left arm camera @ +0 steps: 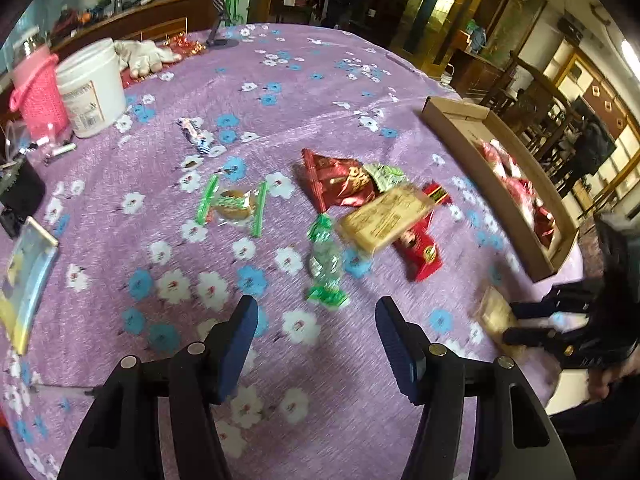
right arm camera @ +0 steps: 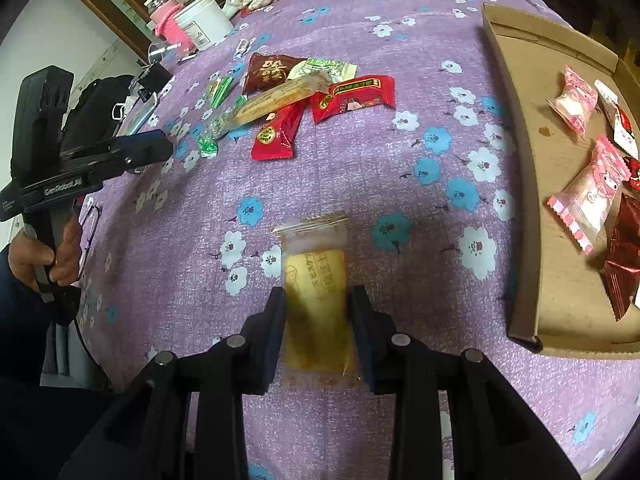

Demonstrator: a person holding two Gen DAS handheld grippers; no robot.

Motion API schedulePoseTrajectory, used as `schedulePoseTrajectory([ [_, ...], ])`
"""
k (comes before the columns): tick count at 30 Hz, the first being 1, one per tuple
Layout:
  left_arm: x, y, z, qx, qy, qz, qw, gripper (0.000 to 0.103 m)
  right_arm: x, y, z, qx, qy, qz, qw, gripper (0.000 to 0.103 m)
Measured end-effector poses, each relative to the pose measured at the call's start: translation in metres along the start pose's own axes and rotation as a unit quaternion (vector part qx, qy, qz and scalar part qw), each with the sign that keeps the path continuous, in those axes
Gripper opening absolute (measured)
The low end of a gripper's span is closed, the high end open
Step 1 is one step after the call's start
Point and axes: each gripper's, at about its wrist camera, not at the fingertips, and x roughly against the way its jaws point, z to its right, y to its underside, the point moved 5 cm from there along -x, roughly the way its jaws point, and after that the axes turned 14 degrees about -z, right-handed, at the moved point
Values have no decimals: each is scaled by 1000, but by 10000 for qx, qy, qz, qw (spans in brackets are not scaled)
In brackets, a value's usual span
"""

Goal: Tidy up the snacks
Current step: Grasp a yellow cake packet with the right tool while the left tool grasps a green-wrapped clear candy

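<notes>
Right wrist view: right tongs (right arm camera: 318, 312) clenched on a yellow snack packet (right arm camera: 314, 280); cardboard tray (right arm camera: 532, 184) at 3 o'clock already holds several snacks; loose snack pile (right arm camera: 304, 92) at 11 o'clock on the desk (right arm camera: 400, 184) remains; left tongs (left arm camera: 316, 336) released, empty.

There are two tongs: the left tongs (left arm camera: 316, 312) and the right tongs (right arm camera: 318, 300). Between the fingers of the right tongs is one yellow packet (right arm camera: 314, 280). Beyond the left tongs lies a heap with one long yellow packet (right arm camera: 276, 98), two red packets (right arm camera: 354, 96) (right arm camera: 278, 132), one dark red packet (right arm camera: 266, 72) and three green packets (right arm camera: 326, 69) (left arm camera: 325, 264) (left arm camera: 234, 204). Further away lies one small white-blue sweet (left arm camera: 196, 136). To the right of the right tongs is one box (right arm camera: 516, 184) with two pink packets (right arm camera: 576, 98) (right arm camera: 588, 196). Far to the left of the left tongs stand one white tub (left arm camera: 94, 88) and one pink basket (left arm camera: 40, 100).
</notes>
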Motion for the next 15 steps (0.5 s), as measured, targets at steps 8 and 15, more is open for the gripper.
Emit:
schedulePoseTrajectory([
  [8, -38, -29, 15, -61, -361, -309, 9988, 41, 1, 1, -1, -44, 112, 7, 9999, 32],
  [15, -39, -24, 18, 154, -456, -62, 9988, 23, 1, 2, -3, 3, 218, 45, 9998, 30],
])
